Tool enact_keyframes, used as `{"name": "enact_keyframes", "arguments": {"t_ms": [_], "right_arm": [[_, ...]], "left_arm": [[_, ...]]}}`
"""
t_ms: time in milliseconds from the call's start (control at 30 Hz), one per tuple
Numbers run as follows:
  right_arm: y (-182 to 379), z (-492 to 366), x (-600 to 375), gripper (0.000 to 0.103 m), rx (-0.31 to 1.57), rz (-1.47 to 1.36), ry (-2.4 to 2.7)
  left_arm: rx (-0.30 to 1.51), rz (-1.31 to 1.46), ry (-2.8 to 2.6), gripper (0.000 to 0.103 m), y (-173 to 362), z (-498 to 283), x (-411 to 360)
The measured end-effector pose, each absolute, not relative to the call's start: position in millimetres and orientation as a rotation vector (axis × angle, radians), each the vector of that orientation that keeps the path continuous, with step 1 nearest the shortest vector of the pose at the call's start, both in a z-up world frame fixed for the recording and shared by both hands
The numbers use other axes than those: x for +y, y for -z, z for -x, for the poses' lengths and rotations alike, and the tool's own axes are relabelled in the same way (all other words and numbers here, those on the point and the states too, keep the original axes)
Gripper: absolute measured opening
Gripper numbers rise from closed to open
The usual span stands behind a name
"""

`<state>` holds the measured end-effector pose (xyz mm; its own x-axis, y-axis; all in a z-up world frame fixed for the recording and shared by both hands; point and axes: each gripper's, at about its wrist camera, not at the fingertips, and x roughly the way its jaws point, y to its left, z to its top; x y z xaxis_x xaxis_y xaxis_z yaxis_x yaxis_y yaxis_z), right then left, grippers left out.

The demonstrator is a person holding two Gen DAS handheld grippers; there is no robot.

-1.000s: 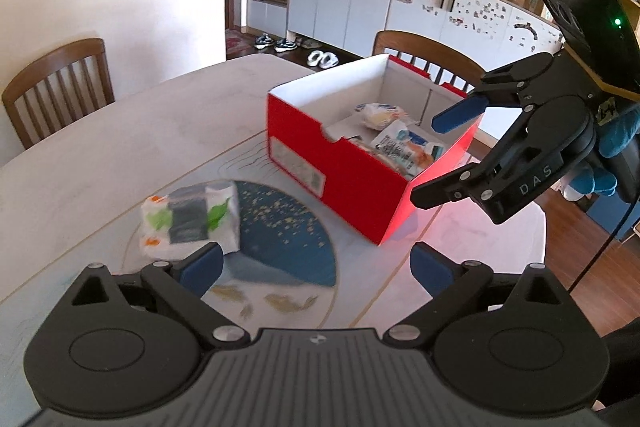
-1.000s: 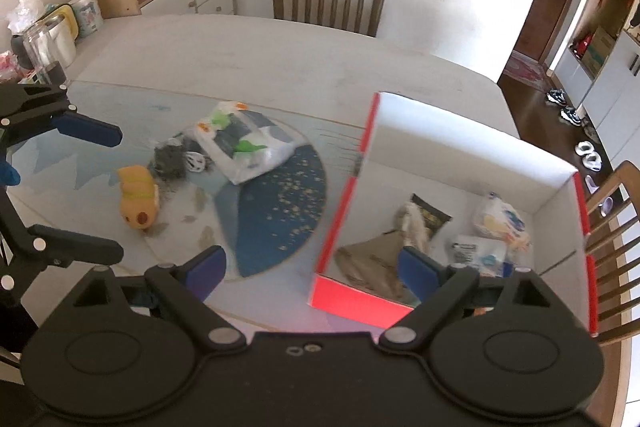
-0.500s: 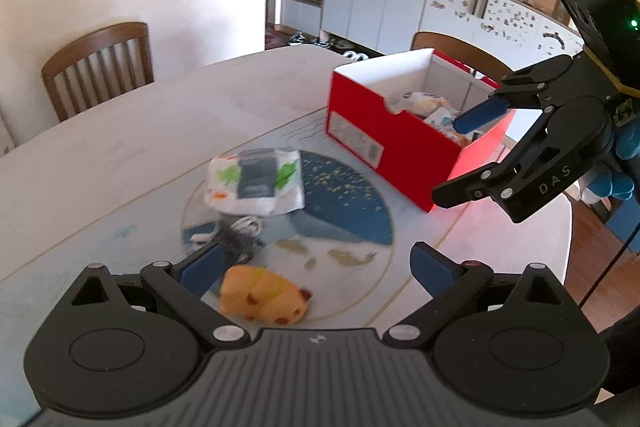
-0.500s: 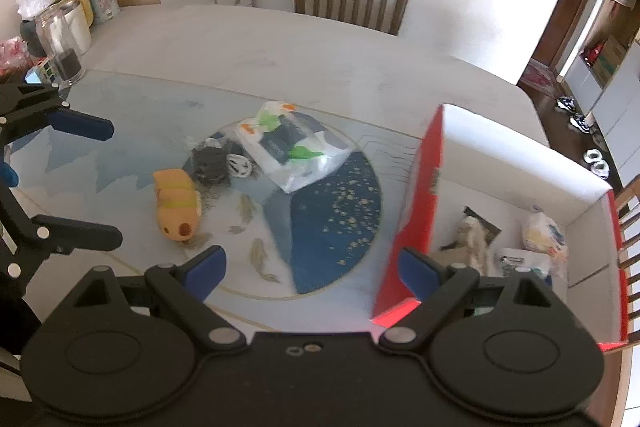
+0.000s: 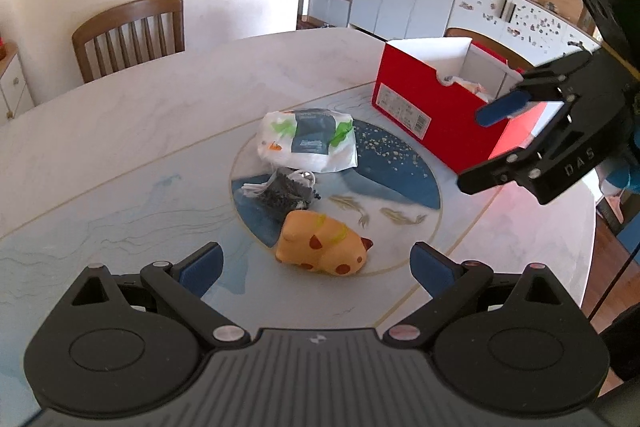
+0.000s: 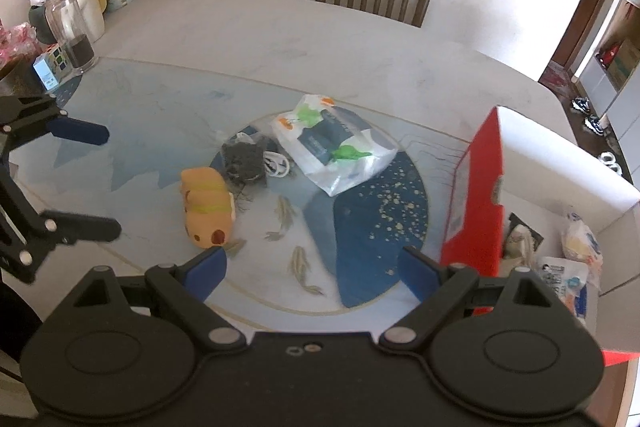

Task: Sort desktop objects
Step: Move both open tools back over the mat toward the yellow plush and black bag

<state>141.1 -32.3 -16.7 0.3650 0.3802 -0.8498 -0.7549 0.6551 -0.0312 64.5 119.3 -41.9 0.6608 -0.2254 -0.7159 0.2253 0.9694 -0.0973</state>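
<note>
Two wide-open, empty hand-held grippers, left point(image 5: 314, 263) and right point(image 6: 310, 267), orange toy point(image 5: 323, 243) just beyond left fingertips.

L wrist cam looks across the table point(image 5: 120, 131) toward cabinets, red box point(image 5: 436, 115) upper right. R wrist cam higher, angled down, box point(image 6: 476, 203) right. Both share centre toy point(image 5: 322, 247).

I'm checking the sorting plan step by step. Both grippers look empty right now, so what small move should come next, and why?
Probably ease the left gripper forward and down around the orange toy. Its jaws are open and empty, and the toy lies right ahead between them, loose on the table, nearer than the tissue pack. The right gripper, also open, sits closer to the red box.
</note>
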Motion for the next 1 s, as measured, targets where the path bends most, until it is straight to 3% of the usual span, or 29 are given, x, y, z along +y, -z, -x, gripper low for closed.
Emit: {"name": "enact_keyframes", "arguments": {"t_ms": [1000], "right_arm": [[67, -186, 75, 0.084, 1.029, 0.481, -0.805]], "left_arm": [[0.769, -0.142, 0.396, 0.1, 111, -110, 101]]}}
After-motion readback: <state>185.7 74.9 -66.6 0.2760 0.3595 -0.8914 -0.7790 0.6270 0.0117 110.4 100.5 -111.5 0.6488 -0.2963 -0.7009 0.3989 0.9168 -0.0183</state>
